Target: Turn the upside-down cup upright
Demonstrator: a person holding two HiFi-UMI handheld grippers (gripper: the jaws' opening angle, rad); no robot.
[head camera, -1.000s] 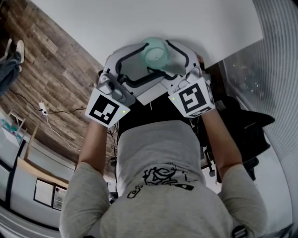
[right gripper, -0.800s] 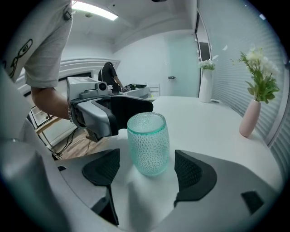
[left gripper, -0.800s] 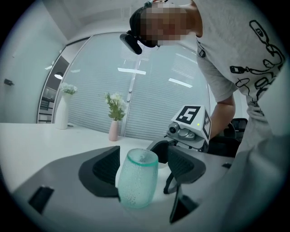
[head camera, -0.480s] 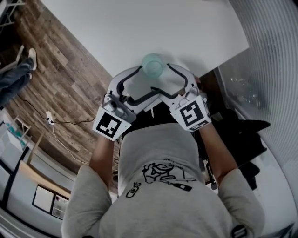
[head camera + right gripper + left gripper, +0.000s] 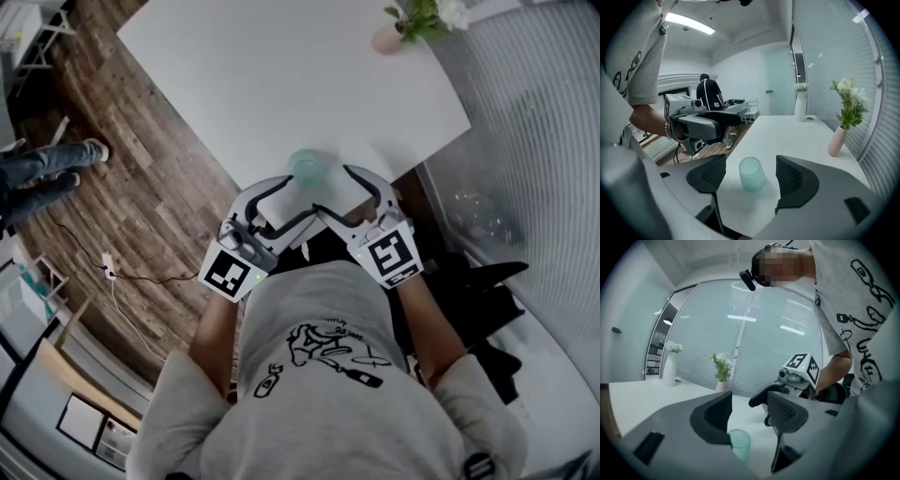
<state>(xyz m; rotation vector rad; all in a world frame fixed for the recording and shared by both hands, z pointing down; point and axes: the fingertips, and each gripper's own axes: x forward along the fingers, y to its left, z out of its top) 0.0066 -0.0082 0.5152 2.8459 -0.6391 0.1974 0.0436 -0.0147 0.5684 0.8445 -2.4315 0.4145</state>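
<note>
Cup: the teal cup (image 5: 752, 174) stands on the white table (image 5: 281, 84), close to its near edge; from the left gripper view its mouth seems to face up, though I cannot be sure of it

Left gripper: the left gripper (image 5: 749, 409) is held above the table's near edge; its jaws stand well apart and have just been closing; the cup shows low in the gap, down on the table, and the dark pads (image 5: 715, 414) do not touch it; it has hold of nothing

Right gripper: the right gripper (image 5: 751, 176) is held beside the left one, tilted down at the table; its jaws are wide apart; the cup sits in line between them but clear of both pads (image 5: 793, 177); nothing is held

Hands together: in the head view the tips of both grippers nearly meet over the table's edge, the cup just past them

Table's far end: a pink vase (image 5: 836, 140) with white flowers near the window side; a tall white vase (image 5: 800, 107) further off

Room: wooden floor (image 5: 159, 178) at the table's left; another person (image 5: 708, 96) stands in the background
</note>
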